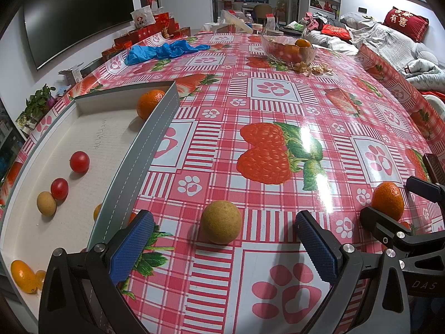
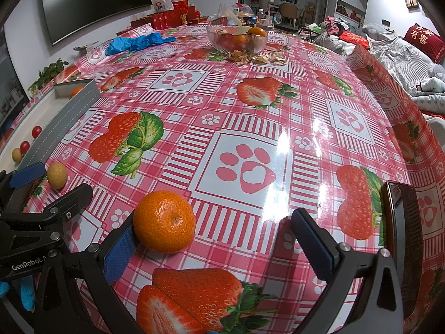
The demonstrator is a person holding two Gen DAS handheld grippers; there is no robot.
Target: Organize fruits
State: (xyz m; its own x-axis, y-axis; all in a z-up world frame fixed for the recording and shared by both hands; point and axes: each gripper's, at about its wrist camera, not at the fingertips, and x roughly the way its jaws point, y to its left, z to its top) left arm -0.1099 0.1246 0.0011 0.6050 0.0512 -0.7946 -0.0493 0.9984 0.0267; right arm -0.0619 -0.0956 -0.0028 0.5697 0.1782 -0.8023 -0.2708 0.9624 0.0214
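Note:
A tan longan (image 1: pixel 221 221) lies on the strawberry-print tablecloth between the blue pads of my left gripper (image 1: pixel 224 218), which is open and touches nothing. Left of it stands a grey-walled tray (image 1: pixel 144 153) holding a mandarin (image 1: pixel 150 107), two cherry tomatoes (image 1: pixel 79 161), another longan (image 1: pixel 46 203) and kumquats (image 1: pixel 23 275). My right gripper (image 2: pixel 212 224) is open around a loose mandarin (image 2: pixel 164 221) that rests against its left pad (image 2: pixel 119 247). The same longan (image 2: pixel 57 175) and tray wall (image 2: pixel 64 117) show at the left of the right wrist view.
A glass bowl (image 2: pixel 236 40) with more fruit stands at the far end of the table, dry peels (image 2: pixel 250 57) in front of it. Blue gloves (image 2: pixel 136 41) lie far left. A dark phone (image 2: pixel 403 222) lies by the right finger. A sofa with bedding borders the right side.

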